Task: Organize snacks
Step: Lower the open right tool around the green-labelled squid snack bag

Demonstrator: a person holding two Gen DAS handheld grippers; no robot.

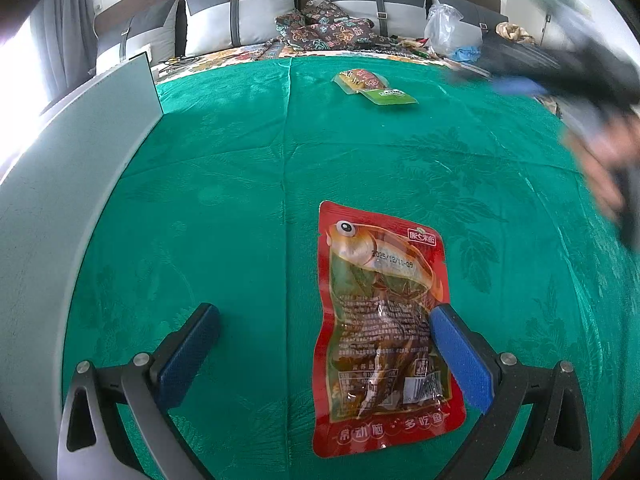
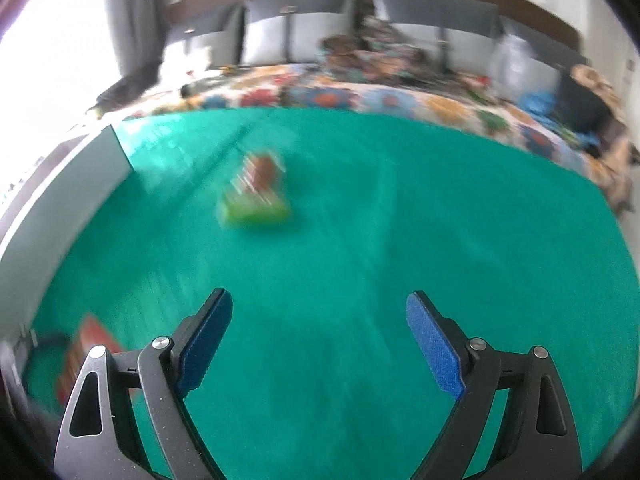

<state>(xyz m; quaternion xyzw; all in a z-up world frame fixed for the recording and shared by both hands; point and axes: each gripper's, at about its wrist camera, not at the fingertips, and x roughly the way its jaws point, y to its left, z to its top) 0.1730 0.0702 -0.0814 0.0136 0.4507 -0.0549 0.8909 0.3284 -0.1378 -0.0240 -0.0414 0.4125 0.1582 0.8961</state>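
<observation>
The left gripper (image 1: 324, 320) stands wide open over the green cloth (image 1: 240, 184), holding nothing; its right blue pad overlaps the edge of the red fish snack packet (image 1: 380, 320), which lies flat in the lower centre of the left wrist view, but whether the pad touches the packet cannot be told. The right gripper (image 2: 320, 312) is also wide open and empty, with only bare cloth between its fingers. In the upper centre of the left wrist view, two small snack packets (image 1: 374, 86) lie together, one green, one orange-red, well apart from the red packet. A grey panel (image 1: 80, 152) stands along the left edge of the cloth. At the right edge of that view, a blurred hand (image 1: 604, 168) with dark hardware hangs over the cloth. Beyond the cloth lie a floral bedspread (image 2: 360, 96), patterned folded fabric (image 1: 320, 28), a clear plastic bag (image 1: 444, 24) and grey cushions (image 1: 248, 8). The right wrist view is motion-blurred.
</observation>
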